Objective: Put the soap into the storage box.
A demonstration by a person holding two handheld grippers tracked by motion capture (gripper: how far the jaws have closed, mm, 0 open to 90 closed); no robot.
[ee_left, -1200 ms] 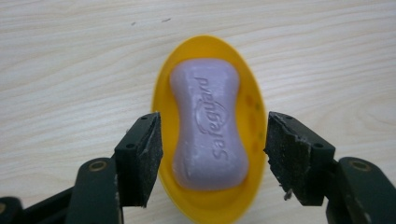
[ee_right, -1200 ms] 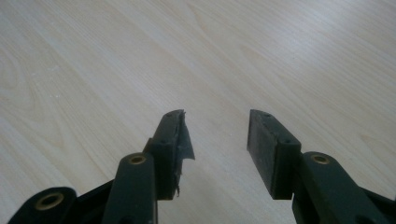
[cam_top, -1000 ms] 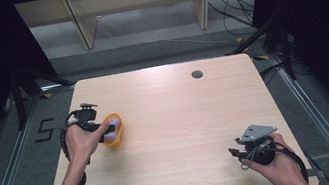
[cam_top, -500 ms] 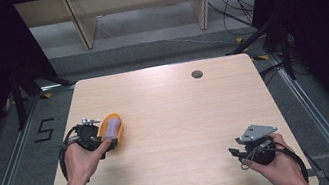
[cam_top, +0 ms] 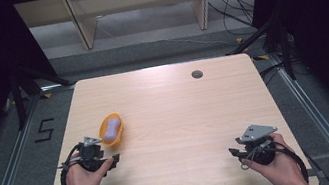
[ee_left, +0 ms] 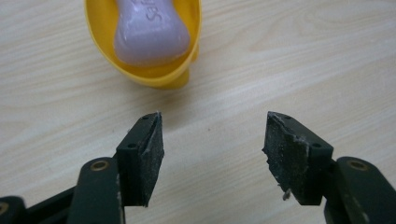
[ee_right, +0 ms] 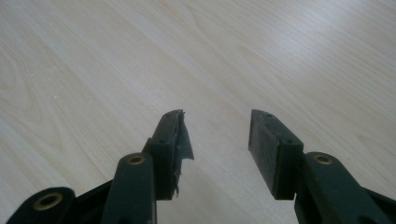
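Soap: a pale lilac bar, lying inside the dish at centre-left of the high view; in the left gripper view it sits at the top edge of the frame, raised lettering partly legible.

Dish: a small yellow oval soap dish, resting flat on the table at centre-left of the high view, cupping the bar, its rim and a small foot facing the left gripper's camera.

Left gripper: low in the left gripper view, its two black jaws spread wide with bare wood between them; they grip nothing, and the dish lies just beyond their tips, apart from both.

Right gripper: at lower right of the high view, well apart from the dish; jaws parted to a moderate gap, empty, pointing across plain tabletop.

Table: light wood, filling the middle of the high view, with a dark round grommet near its far edge.

Progress: by my reading, the bar is seated in its dish and the dish is set down and let go, so the placing looks done. What seems left is only for the hands to clear off, or a fresh grasp if the dish must travel farther.
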